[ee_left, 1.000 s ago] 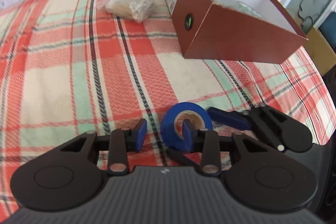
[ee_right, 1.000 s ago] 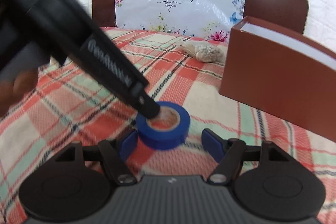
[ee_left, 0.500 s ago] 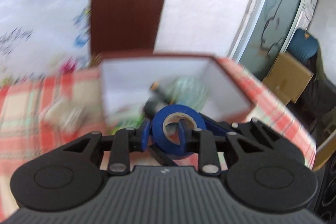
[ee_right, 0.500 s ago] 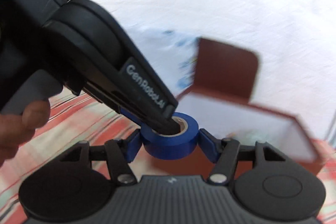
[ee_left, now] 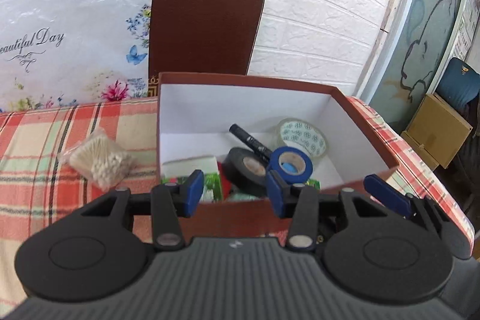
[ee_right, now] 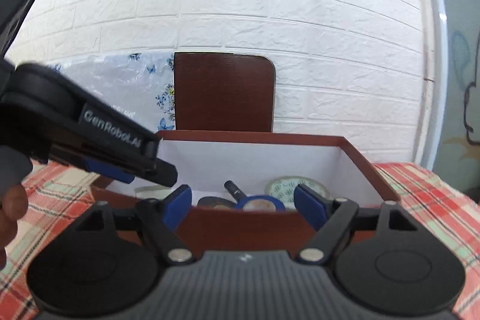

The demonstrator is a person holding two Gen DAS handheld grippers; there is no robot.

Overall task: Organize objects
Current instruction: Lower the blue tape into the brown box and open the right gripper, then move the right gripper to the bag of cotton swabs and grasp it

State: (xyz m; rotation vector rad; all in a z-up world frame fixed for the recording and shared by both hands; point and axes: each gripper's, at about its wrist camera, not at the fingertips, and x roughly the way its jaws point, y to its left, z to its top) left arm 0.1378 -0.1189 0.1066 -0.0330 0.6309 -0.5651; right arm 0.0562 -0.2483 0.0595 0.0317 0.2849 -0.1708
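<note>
A blue tape roll lies inside the open brown box, leaning on a black tape roll. It also shows in the right wrist view, just behind the box's front wall. My left gripper is open and empty at the box's near rim. My right gripper is open and empty in front of the box. The left gripper also shows in the right wrist view, reaching over the box's left edge.
The box also holds a clear printed tape roll, a black marker and green-and-white packets. A bag of cotton swabs lies on the plaid cloth left of the box. A brown chair back stands behind.
Both grippers carried the blue tape roll up from the cloth and over the box, then opened. The roll now lies in the box.
</note>
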